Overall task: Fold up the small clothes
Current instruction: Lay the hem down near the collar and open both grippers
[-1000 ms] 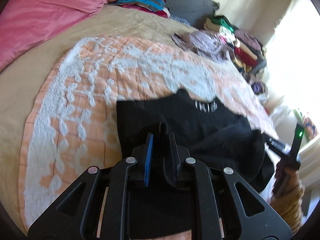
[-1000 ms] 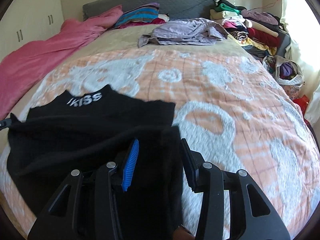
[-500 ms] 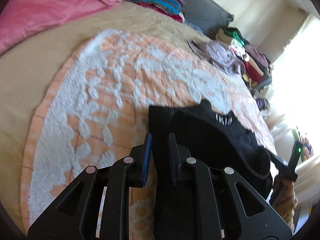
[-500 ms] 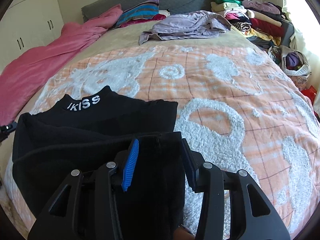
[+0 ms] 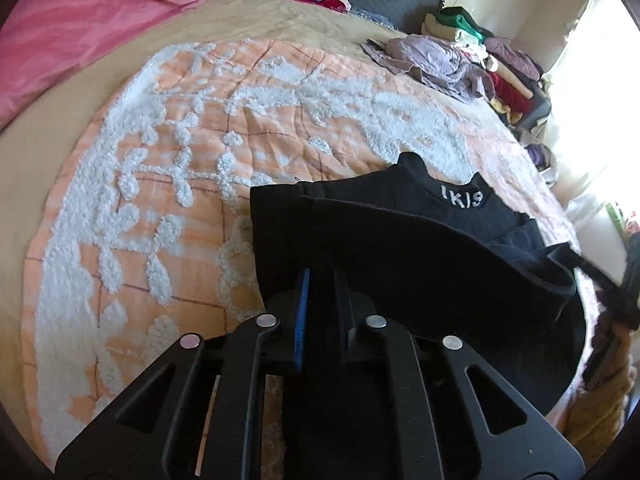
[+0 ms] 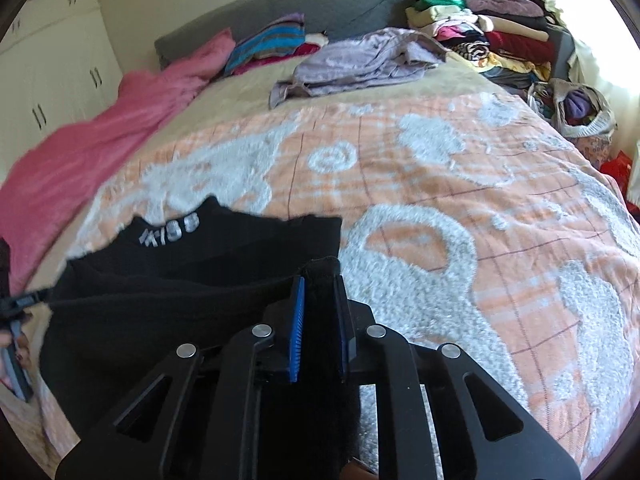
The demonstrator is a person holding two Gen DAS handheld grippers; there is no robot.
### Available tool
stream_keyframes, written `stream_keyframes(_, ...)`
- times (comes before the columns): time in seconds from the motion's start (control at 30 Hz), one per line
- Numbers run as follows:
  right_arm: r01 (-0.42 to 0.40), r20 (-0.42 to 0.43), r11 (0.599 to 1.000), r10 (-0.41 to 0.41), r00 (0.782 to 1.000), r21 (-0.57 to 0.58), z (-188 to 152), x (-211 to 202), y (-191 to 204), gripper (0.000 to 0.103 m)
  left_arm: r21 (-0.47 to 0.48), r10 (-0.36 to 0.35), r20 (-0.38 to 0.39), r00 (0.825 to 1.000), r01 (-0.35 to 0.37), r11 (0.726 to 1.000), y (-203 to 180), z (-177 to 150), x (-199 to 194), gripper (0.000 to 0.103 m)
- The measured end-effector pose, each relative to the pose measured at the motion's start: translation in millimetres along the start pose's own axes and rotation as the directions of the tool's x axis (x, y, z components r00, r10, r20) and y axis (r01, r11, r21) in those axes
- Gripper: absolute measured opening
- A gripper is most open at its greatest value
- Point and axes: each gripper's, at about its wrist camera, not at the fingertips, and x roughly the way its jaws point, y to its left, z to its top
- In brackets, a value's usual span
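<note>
Pinching black cloth, the left gripper (image 5: 320, 300) has its jaws narrow on one corner of the top (image 5: 400, 248); the right gripper (image 6: 319, 312) clamps the other corner likewise; ahead of both jaws the top's collar lies on the quilt (image 6: 460, 184); lilac clothes (image 6: 360, 60) sit far beyond.

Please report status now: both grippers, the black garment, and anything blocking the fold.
Left gripper shut on black top. Right gripper shut on it too. Lower edge lifted, collar flat on bedspread. Nothing blocking.
</note>
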Motion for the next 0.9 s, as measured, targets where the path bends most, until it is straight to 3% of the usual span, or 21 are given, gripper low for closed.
stream_keyframes(0.13, -0.029, 0.056, 0.998, 0.026, 0.998, 0.048, 10, -18, -10, 0.012, 0.013, 0.019, 0.018, 1.000, -0.019, 1.000, -2, 1, -8, 0.002)
stream_keyframes(0.37, -0.127, 0.132, 0.986, 0.112, 0.985, 0.110, 26, -39, -20, 0.012, -0.025, -0.039, 0.105, 0.994, 0.042, 0.999, 4, 9, -45, 0.002)
stream_keyframes(0.57, -0.147, 0.184, 0.984, 0.127, 0.975, 0.097, 46, -43, -11, 0.012, -0.060, -0.046, 0.175, 0.984, 0.057, 0.997, 10, 22, -67, 0.002)
stream_keyframes(0.9, -0.088, 0.130, 0.990, 0.073, 0.989, 0.112, 56, 0, -13, 0.012, -0.106, 0.009, 0.149, 0.989, 0.007, 0.994, 22, 26, -35, 0.002)
